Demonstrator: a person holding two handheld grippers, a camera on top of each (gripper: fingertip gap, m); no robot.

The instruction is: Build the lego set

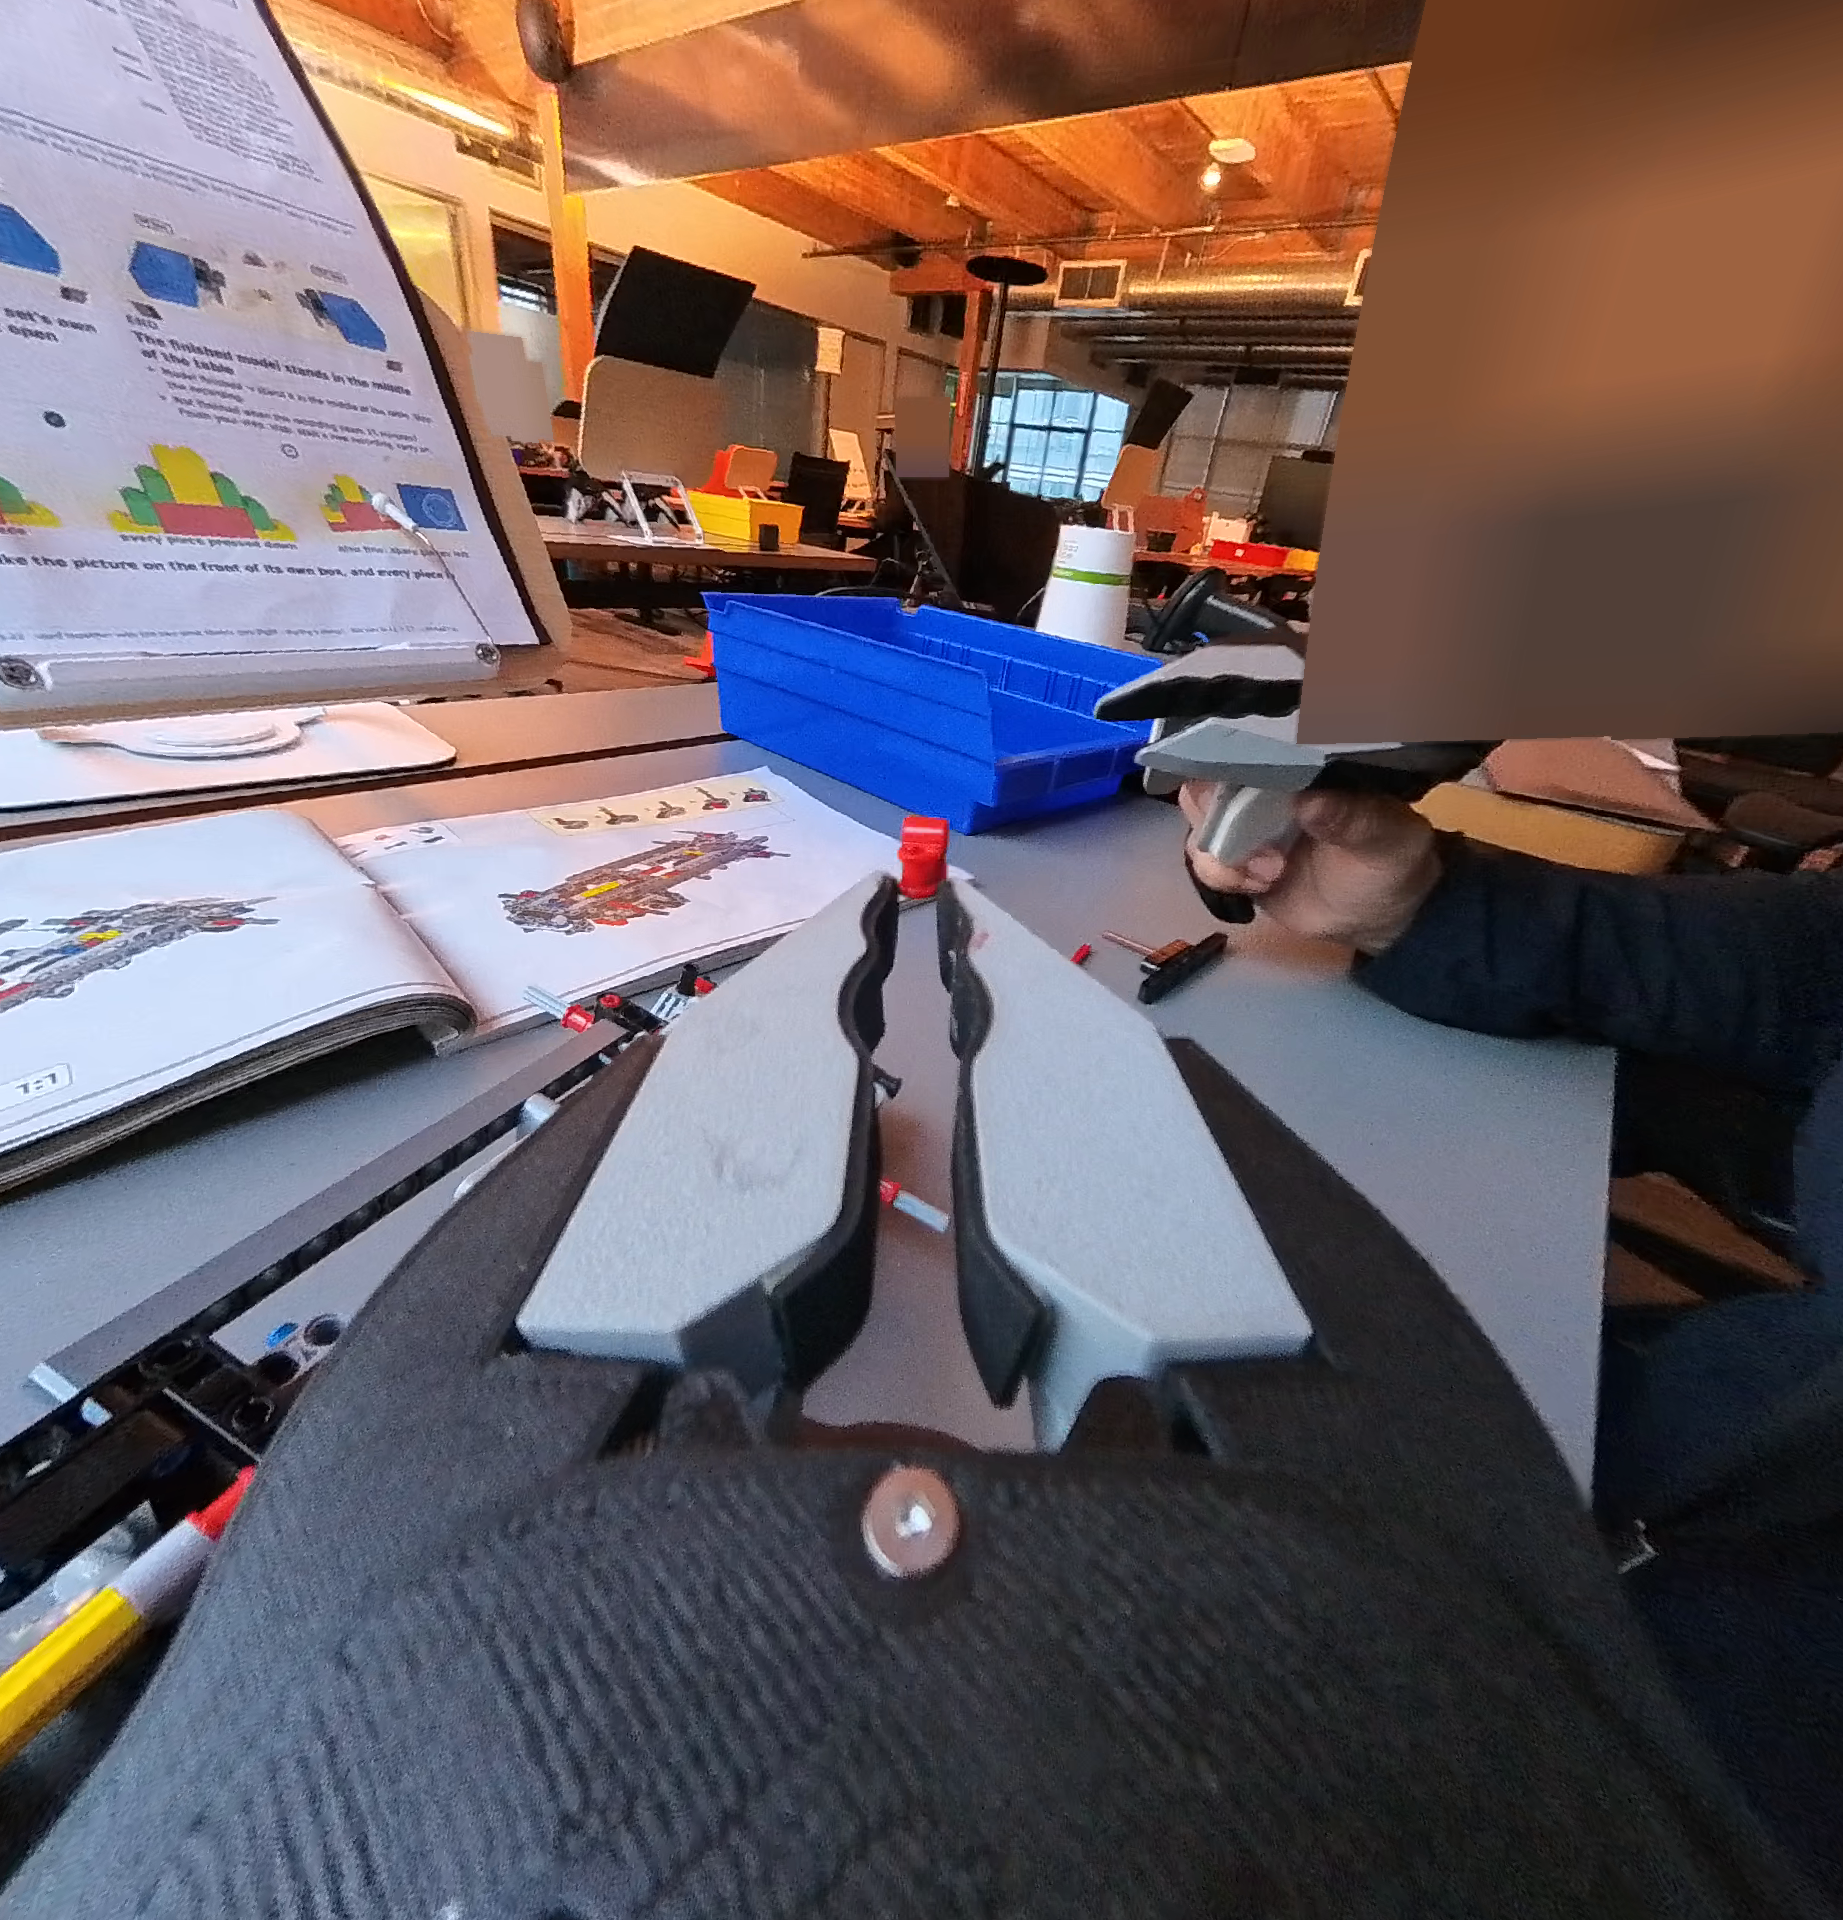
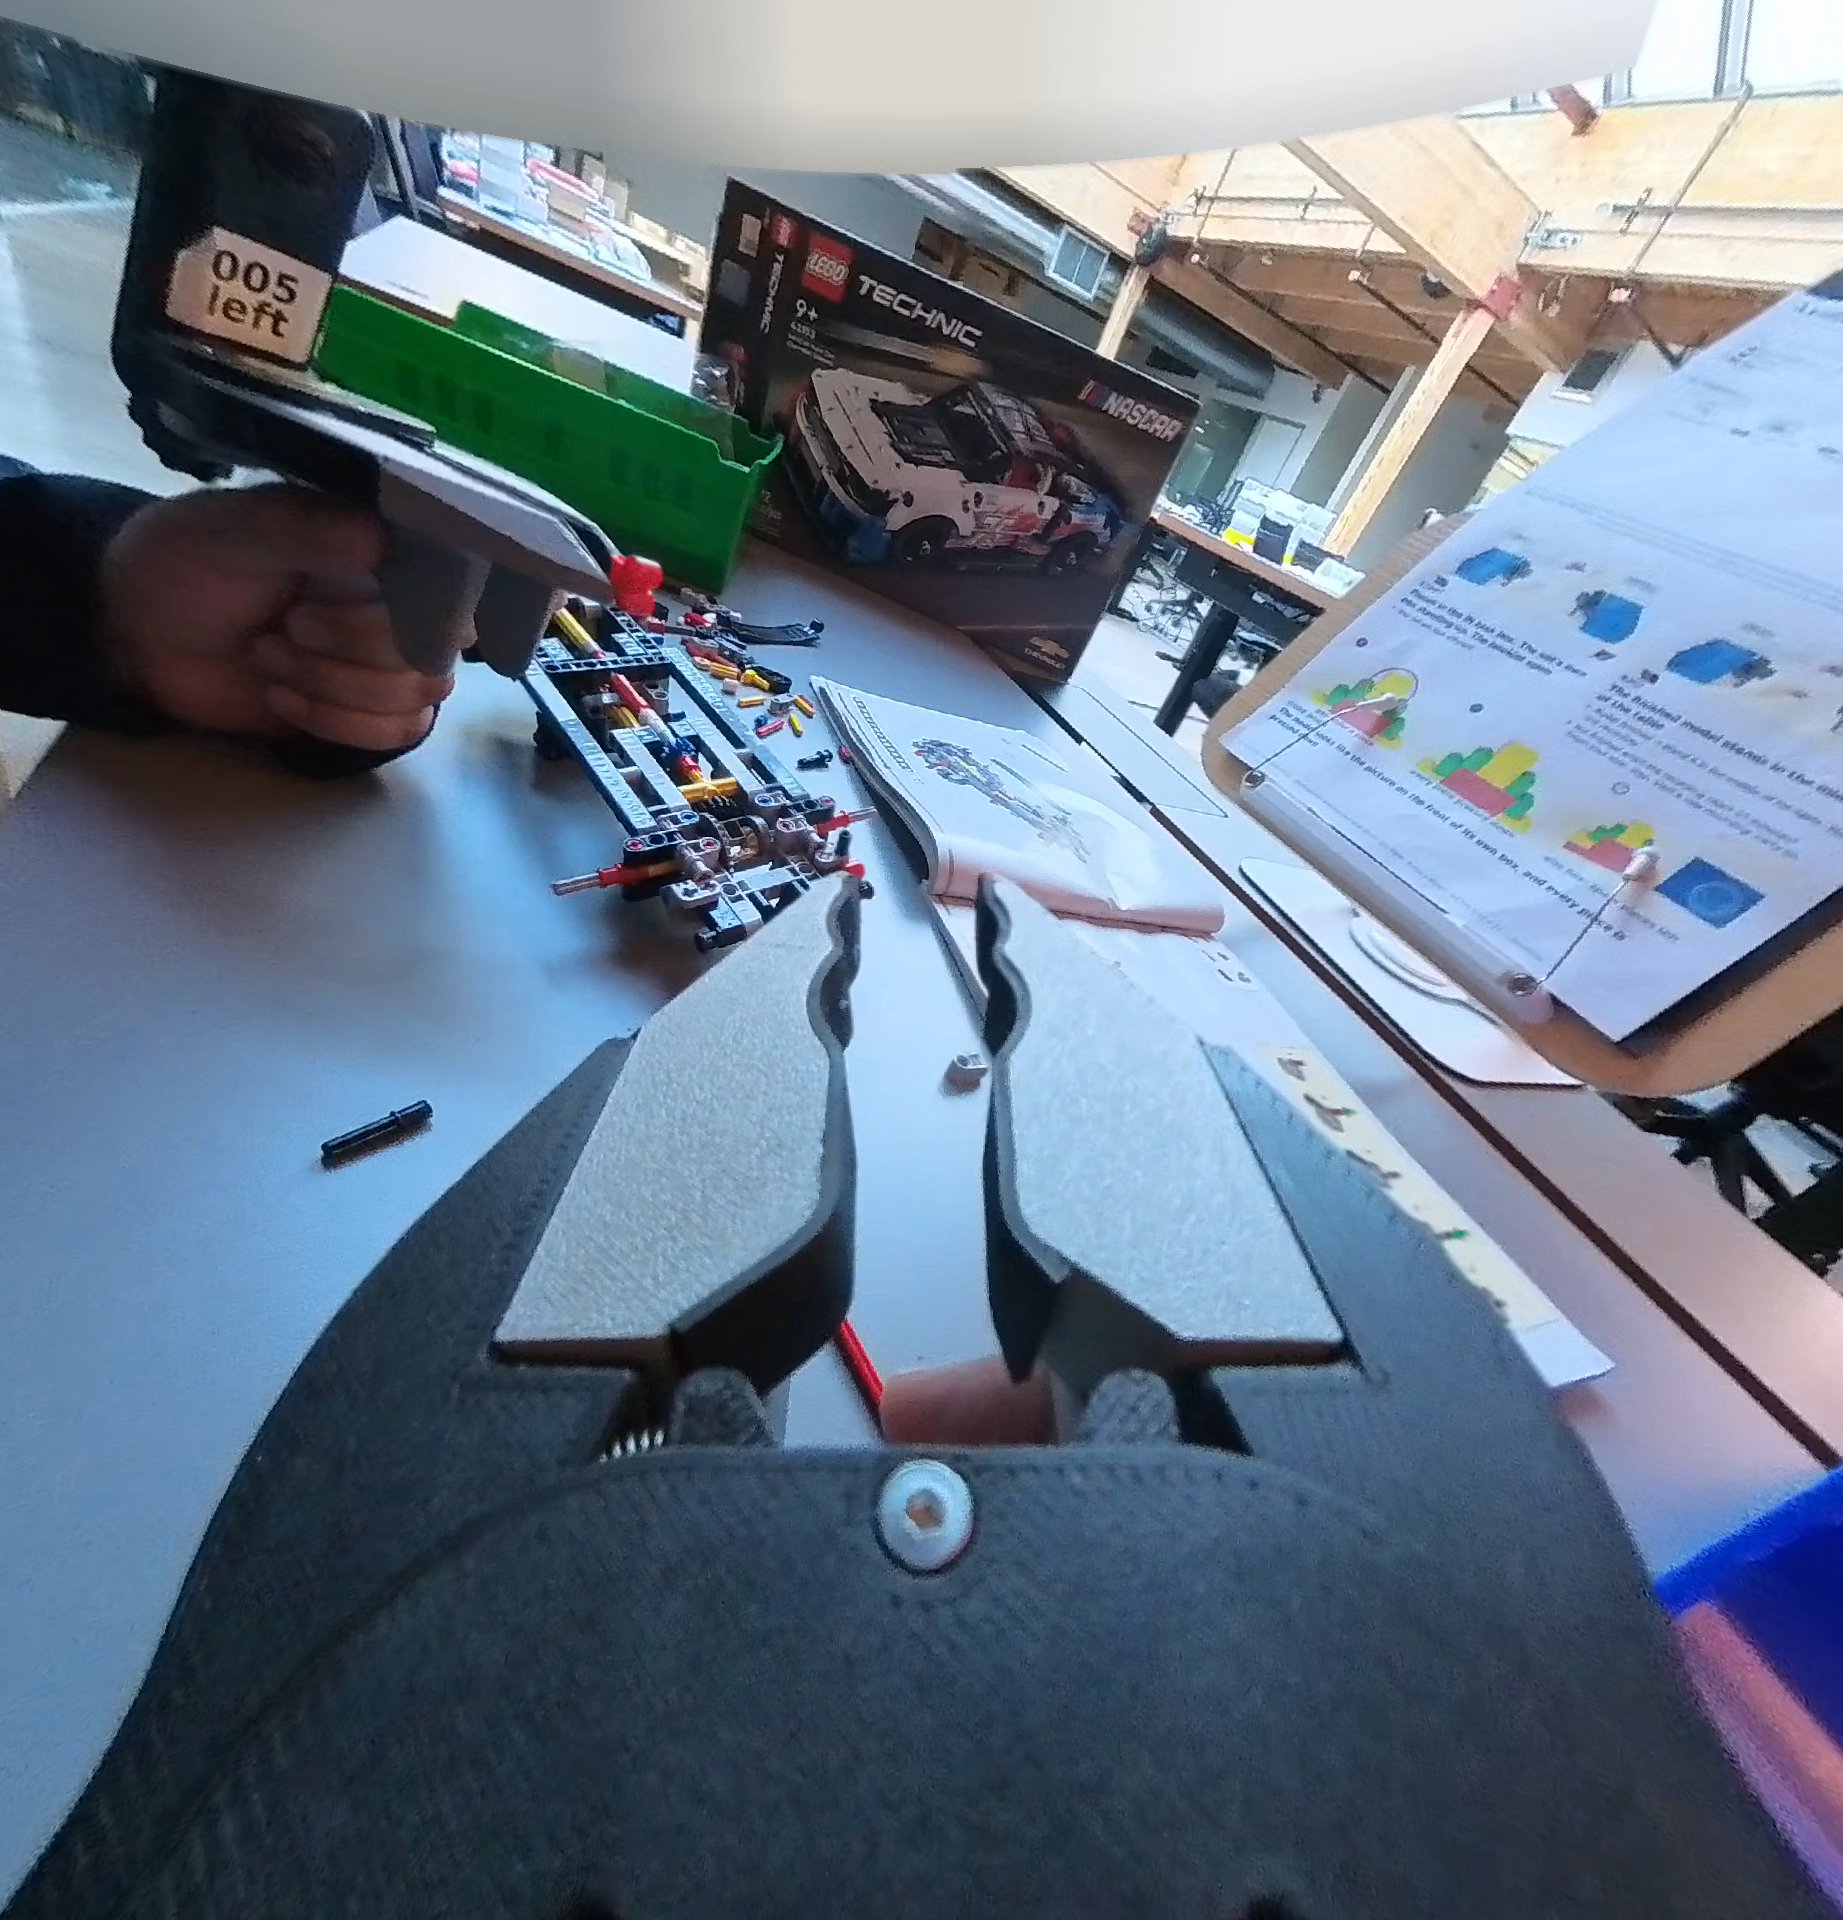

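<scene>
The left tongs (image 1: 918,883) are pinching a small red plastic connector piece (image 1: 922,854) at their tips, above the long black-and-grey brick chassis (image 2: 678,769) lying on the grey table (image 2: 221,987). The right tongs (image 2: 917,904) are hanging open and bare beside the open instruction booklet (image 2: 1010,800).

From the right wrist view: chassis build (image 2: 678,769) sits on the table (image 2: 221,987) around 11 o'clock, loose small parts (image 2: 745,681) just behind it. Open booklet (image 2: 1010,810) is right beside it at 12, and the set box (image 2: 958,468) stands behind both. Bin (image 2: 543,436) is at 10-11 o'clock, left of the box. Sheet stand (image 2: 1582,727) is off at 2 o'clock. Lone pin (image 2: 377,1129) lies at 9, well apart from the build.
</scene>
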